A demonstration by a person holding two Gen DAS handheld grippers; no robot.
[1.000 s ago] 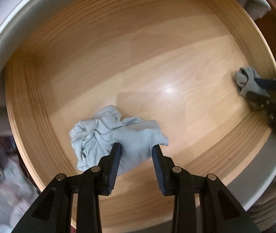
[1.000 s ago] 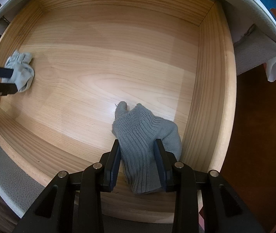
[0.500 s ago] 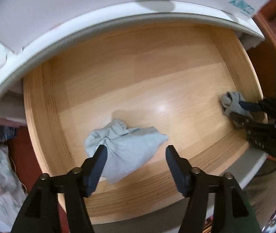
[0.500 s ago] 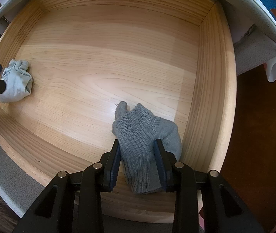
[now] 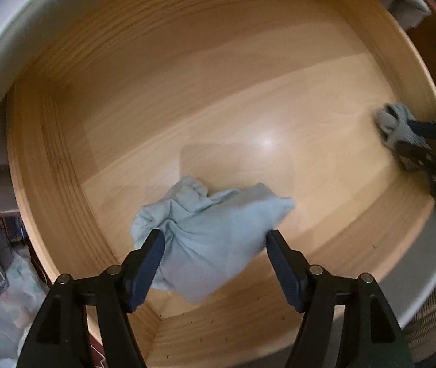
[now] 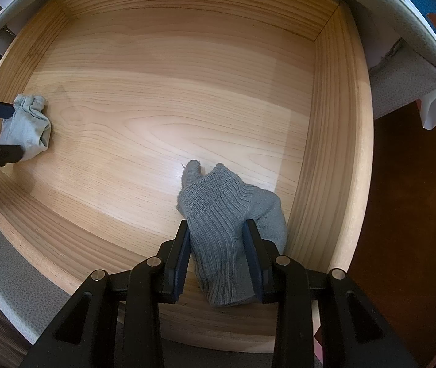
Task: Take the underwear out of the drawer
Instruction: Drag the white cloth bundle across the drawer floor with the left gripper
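Nearest in the left wrist view, at 6 o'clock: left gripper (image 5: 214, 242) spread wide, fingers (image 5: 148, 260) flanking but not clamping the pale blue underwear (image 5: 208, 230), a crumpled heap resting on the floor of the wooden drawer (image 5: 52, 141) close to its near wall. Nearest in the right wrist view, likewise at 6 o'clock: right gripper (image 6: 217, 239) pinched on a grey ribbed knit garment (image 6: 227, 230), fabric bulging out past both fingertips toward 12 o'clock and lying against the drawer's right-hand wall at 3 o'clock. Farther off in the left wrist view, at 3 o'clock: the same grey knit piece (image 5: 399, 125), small and blurred, caught by the right gripper's dark fingers. Farther off in the right wrist view, at 9 o'clock: the pale blue underwear (image 6: 27, 128) bunched between the left gripper's two dark fingers (image 6: 0, 153), with a gap visible at the upper one. Two cloth items counted in all, one pale blue, one grey; two grippers; one drawer. Knit ribbing and wood grain crisp only in the right wrist view; left wrist view softened by motion blur, yet alone in revealing clutter (image 5: 0, 285) outside the drawer at 8 o'clock. Beyond the drawer at 4 o'clock in the right wrist view, dark reddish floor (image 6: 408, 214).
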